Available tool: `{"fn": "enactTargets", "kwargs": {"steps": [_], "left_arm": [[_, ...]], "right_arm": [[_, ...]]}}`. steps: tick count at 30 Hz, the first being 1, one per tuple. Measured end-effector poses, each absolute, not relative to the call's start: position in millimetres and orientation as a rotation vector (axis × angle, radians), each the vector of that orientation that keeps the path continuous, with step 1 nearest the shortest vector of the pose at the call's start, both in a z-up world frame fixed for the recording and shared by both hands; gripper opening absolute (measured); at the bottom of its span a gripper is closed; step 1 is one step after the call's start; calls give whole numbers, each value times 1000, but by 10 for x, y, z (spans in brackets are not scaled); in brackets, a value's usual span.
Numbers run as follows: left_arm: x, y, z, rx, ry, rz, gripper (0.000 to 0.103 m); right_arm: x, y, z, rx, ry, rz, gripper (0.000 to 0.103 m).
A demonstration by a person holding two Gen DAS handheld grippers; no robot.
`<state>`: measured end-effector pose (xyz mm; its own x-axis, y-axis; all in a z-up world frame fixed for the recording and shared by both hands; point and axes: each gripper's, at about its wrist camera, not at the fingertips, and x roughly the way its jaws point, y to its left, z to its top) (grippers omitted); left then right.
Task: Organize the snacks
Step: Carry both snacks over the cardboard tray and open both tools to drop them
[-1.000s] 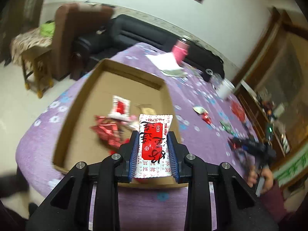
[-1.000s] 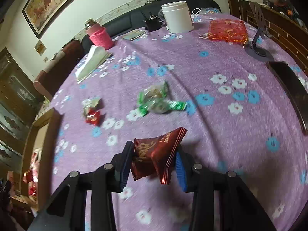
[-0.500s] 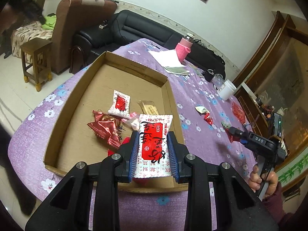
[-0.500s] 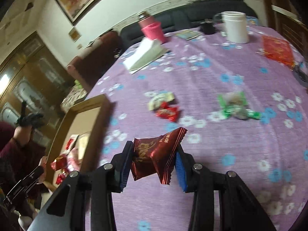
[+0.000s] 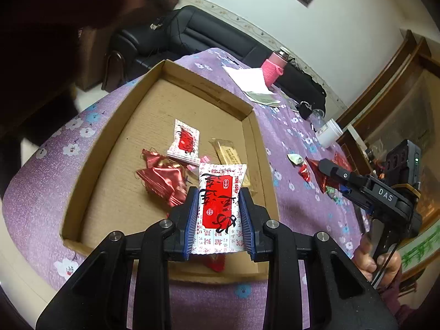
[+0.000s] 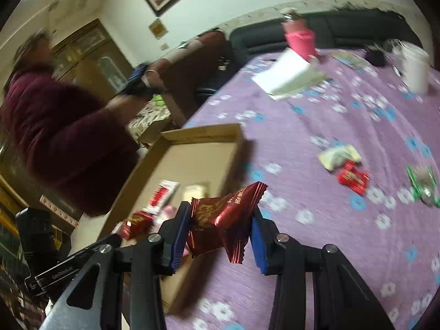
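Left wrist view: left tongs (image 5: 219, 214) clamped on white-red snack packet (image 5: 220, 209) above cardboard tray (image 5: 110, 126); right tongs (image 6: 220, 227) gripping maroon snack packet (image 6: 224, 220). Next: release both inside tray.

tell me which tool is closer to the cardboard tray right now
Left. The left tool hangs over the cardboard tray; the right tool is out over the purple cloth beside it.
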<state>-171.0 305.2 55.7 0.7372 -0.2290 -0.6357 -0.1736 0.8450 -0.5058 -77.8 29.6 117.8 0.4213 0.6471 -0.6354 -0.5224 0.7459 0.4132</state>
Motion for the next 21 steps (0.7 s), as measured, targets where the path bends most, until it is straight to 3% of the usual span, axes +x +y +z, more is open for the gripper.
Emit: {"fn": "enactTargets", "kwargs": {"steps": [8, 21], "left_arm": [[-1419, 3267, 514, -580, 780, -12, 29], [-1031, 3394, 473, -589, 839, 30, 29]], "right_arm": [[-758, 800, 1258, 69, 835, 792, 44], [-327, 1376, 840, -12, 927, 754, 44]]}}
